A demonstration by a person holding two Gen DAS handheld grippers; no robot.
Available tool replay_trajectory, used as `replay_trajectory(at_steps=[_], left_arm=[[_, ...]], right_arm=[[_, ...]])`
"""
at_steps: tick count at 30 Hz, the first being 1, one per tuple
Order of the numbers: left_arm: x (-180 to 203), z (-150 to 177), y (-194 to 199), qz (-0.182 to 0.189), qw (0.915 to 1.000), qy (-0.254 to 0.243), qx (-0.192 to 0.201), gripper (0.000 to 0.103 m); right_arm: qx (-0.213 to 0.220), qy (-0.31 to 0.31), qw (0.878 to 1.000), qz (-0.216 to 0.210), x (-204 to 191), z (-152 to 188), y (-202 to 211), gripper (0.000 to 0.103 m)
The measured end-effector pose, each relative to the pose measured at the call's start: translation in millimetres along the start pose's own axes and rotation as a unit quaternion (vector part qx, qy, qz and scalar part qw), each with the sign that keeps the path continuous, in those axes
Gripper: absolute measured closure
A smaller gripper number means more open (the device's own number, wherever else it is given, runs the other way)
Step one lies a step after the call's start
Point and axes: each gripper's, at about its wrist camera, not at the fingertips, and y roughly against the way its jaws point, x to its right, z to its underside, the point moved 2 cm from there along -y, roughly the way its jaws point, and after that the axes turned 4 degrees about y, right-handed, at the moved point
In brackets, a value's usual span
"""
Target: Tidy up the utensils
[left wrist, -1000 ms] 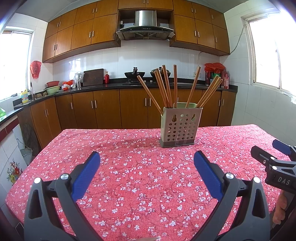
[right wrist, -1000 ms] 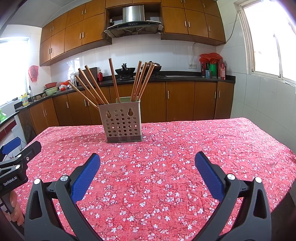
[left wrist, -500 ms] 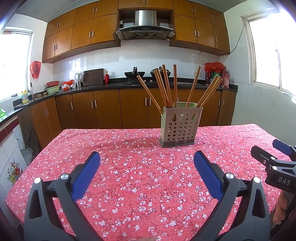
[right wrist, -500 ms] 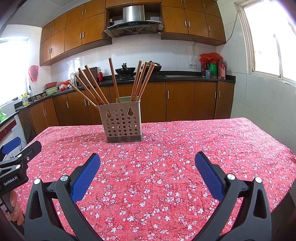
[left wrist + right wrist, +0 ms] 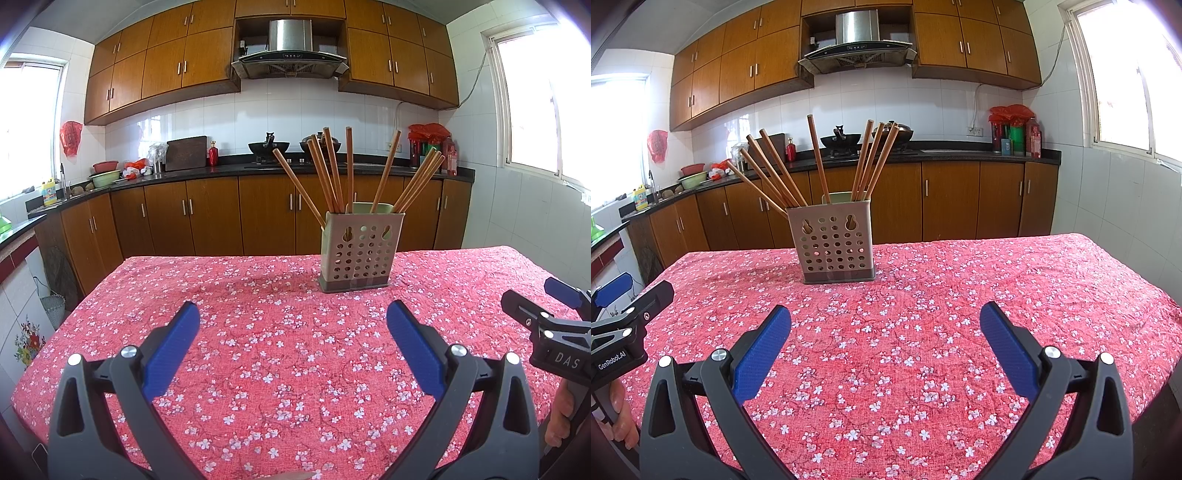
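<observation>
both grippers, left gripper (image 5: 293,314) and right gripper (image 5: 885,315), gape empty. the chopsticks (image 5: 334,171) fan loosely in the holder (image 5: 356,251) at twelve o'clock, likely awaiting tidying.

White lettering "DAS" is showing on the black body of the right tool (image 5: 554,317) at the right edge of the left wrist view. "GenRobot.AI" is showing on the left tool (image 5: 624,317) at the left edge of the right wrist view.

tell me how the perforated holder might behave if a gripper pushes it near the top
The holder looks like light, perforated plastic, so it would probably slide on the tablecloth. It stands tall on a small base with long chopsticks splaying above, so a high push might tip it.
</observation>
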Motion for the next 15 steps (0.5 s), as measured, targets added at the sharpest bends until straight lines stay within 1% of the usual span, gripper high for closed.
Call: replay_trajectory(at_steps=[15], left_arm=[[1.2, 4.3, -3.4, -0.003, 1.0, 0.002, 0.0, 0.004]], right_arm=[[0.0, 0.0, 1.0, 0.0, 0.8, -0.3, 0.0, 0.002]])
